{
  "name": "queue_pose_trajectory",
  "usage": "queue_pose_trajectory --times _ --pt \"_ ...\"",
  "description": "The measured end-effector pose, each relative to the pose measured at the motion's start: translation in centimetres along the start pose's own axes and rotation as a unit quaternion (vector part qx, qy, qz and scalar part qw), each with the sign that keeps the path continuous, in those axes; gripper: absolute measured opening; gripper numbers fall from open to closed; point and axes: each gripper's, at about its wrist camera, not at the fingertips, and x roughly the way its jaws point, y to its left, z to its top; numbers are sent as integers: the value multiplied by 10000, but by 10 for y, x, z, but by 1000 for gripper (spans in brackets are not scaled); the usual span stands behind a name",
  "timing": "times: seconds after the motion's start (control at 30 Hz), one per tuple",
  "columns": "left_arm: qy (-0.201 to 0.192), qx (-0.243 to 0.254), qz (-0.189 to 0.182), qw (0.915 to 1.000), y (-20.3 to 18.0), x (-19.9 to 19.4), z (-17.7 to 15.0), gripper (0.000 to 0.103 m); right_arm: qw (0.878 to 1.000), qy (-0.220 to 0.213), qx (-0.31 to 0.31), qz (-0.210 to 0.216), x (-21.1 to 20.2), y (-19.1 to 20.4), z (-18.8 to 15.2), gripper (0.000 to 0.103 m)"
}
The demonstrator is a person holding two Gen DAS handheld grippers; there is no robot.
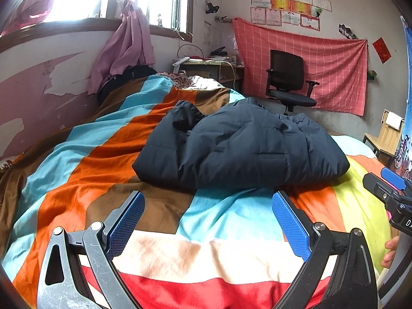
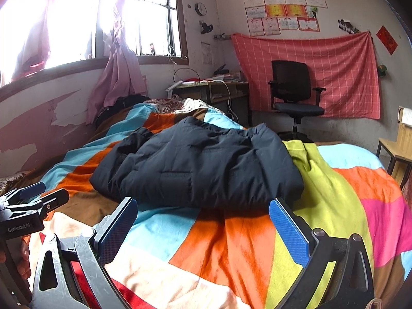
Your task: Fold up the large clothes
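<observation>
**Folded dark jacket on the striped bed, both tools released**

The dark navy padded jacket [image 1: 239,144] lies folded into a thick bundle near the middle of the bed, on a bedspread [image 1: 159,219] of bright colour blocks. Just short of its near edge hovers the left tool [image 1: 208,221], its blue-padded fingers spread wide and empty. The right tool [image 2: 203,224] is likewise wide apart, holding nothing. Beyond the bed stand a black office chair [image 2: 293,90] and a red checked cloth [image 2: 334,72] on the wall.
</observation>
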Motion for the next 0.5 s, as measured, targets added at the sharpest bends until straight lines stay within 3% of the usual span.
queue_pose_trajectory --times 0.5 --pt "119 16 -2 9999 1 4 -7 97 9999 136 28 -1 3 -1 -7 103"
